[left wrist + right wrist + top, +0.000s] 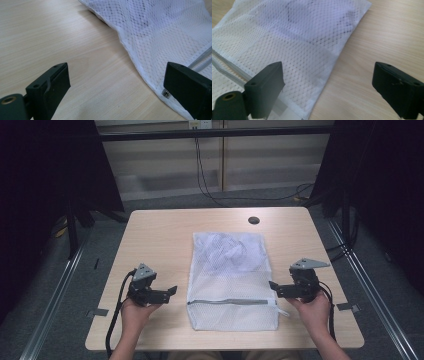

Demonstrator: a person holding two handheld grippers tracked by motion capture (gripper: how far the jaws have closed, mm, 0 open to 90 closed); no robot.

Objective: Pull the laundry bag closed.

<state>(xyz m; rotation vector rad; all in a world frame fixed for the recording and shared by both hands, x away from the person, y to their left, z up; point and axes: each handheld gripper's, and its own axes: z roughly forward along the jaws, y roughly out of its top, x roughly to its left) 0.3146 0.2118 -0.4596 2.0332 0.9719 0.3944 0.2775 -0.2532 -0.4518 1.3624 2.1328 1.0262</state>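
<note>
Nearest to me, the person's two forearms came in over the front edge of the desk [150, 227], each hand wrapped around a hand-held gripper. The left hand [134, 312] held the left hand-held gripper [172, 290] just off the left side of a white mesh laundry bag [232, 280], its jaws pointing inward toward the bag. From the left gripper view, those black jaws stood wide apart with nothing between them but bare wood and the bag's [160, 32] hemmed edge, one jaw over the desk [50, 32] and the other over the mesh beside the zipper.

The right hand [316, 311] held the right hand-held gripper [273, 285] just off the bag's right side, also aimed inward. Its jaws were likewise spread wide and held nothing; in the right gripper view one jaw hung above the mesh [294, 42] and the other above the pale wood [387, 32].

Between the two grippers the laundry bag lay flat in the middle of the desk, its long side running away from the person. A grey zipper [231, 302] crossed it near the front end. Further back, something pale and crumpled showed through the mesh in the far half.

Beyond the bag, near the desk's far edge, sat a dark round cable hole [254, 220]. Past the desk, black cables [205, 180] trailed down a light wall to the grey floor [165, 202].
</note>
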